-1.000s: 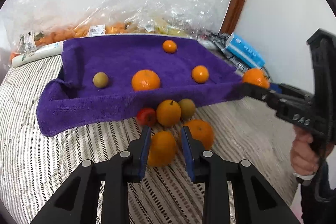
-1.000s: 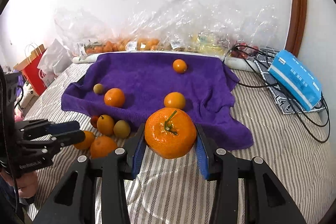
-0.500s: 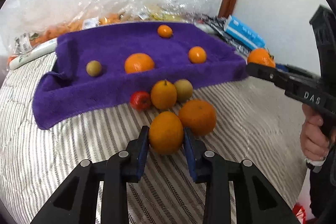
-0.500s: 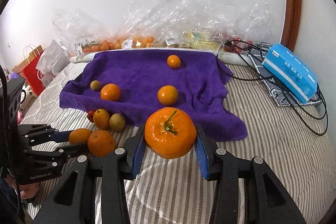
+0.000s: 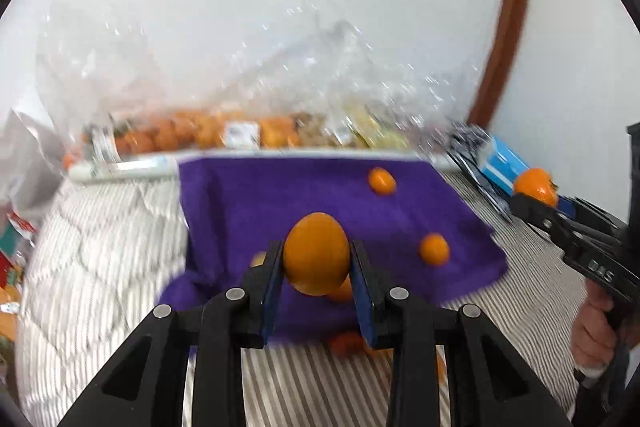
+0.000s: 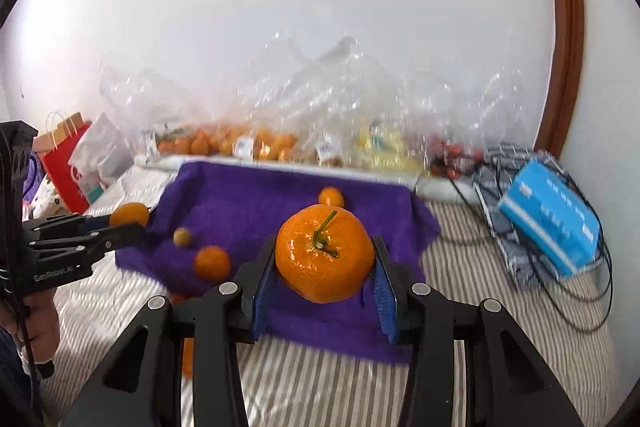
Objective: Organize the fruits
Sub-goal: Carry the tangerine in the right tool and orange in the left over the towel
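Observation:
My left gripper (image 5: 316,259) is shut on a smooth orange fruit (image 5: 316,253), held in the air above the front edge of the purple towel (image 5: 280,203). My right gripper (image 6: 324,261) is shut on a large stemmed mandarin (image 6: 325,253), also lifted over the towel (image 6: 256,195). Each gripper shows in the other's view: the right one (image 5: 536,197) at the far right, the left one (image 6: 128,217) at the far left. Small oranges (image 5: 382,181) (image 5: 434,249) (image 6: 212,262) and a greenish fruit (image 6: 182,237) lie on the towel. More fruit (image 5: 348,343) lies half hidden below the left fingers.
The towel lies on a striped bed cover (image 6: 480,267). Clear plastic bags of fruit (image 6: 248,143) line the wall behind. A blue tissue pack (image 6: 552,219) and black cables (image 6: 592,307) lie at the right. Paper bags (image 6: 68,163) stand at the left. A hand (image 5: 596,339) grips the right tool.
The left gripper closed on the orange fruit on the bed cover and lifted it up over the towel. The right gripper rose with the mandarin, still shut on it.

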The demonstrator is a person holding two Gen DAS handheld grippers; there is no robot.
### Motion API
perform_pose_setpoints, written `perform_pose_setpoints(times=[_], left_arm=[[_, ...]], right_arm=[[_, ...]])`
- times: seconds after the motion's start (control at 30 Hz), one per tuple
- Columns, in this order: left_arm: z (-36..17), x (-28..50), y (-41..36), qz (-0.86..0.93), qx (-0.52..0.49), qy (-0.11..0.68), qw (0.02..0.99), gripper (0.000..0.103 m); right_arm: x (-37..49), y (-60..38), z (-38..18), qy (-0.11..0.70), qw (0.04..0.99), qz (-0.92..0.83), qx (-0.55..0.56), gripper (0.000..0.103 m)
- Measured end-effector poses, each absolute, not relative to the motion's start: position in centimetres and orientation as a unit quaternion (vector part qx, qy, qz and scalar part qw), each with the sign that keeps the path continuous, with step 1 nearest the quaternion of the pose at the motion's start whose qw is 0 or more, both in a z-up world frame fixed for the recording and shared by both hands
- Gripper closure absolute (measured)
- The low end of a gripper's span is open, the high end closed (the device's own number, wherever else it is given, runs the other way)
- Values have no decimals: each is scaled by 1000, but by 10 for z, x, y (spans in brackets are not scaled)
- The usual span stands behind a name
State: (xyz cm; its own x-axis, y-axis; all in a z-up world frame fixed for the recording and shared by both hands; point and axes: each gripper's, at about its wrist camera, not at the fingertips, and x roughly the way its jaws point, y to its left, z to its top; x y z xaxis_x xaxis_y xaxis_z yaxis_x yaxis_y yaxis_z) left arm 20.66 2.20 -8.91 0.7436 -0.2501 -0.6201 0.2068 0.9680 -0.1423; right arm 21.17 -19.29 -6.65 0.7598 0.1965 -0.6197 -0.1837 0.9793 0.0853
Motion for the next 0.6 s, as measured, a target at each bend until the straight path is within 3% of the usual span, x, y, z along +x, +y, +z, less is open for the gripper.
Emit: perform_pose_setpoints(times=[0.2, 0.6], left_arm=[[-102, 240, 24, -89, -60, 334, 937, 72], [-148, 251, 37, -72, -98, 379, 918, 72]], right_arm=[[248, -185, -62, 329, 938, 109, 16, 60], [274, -190, -125, 377, 923, 73, 5, 60]])
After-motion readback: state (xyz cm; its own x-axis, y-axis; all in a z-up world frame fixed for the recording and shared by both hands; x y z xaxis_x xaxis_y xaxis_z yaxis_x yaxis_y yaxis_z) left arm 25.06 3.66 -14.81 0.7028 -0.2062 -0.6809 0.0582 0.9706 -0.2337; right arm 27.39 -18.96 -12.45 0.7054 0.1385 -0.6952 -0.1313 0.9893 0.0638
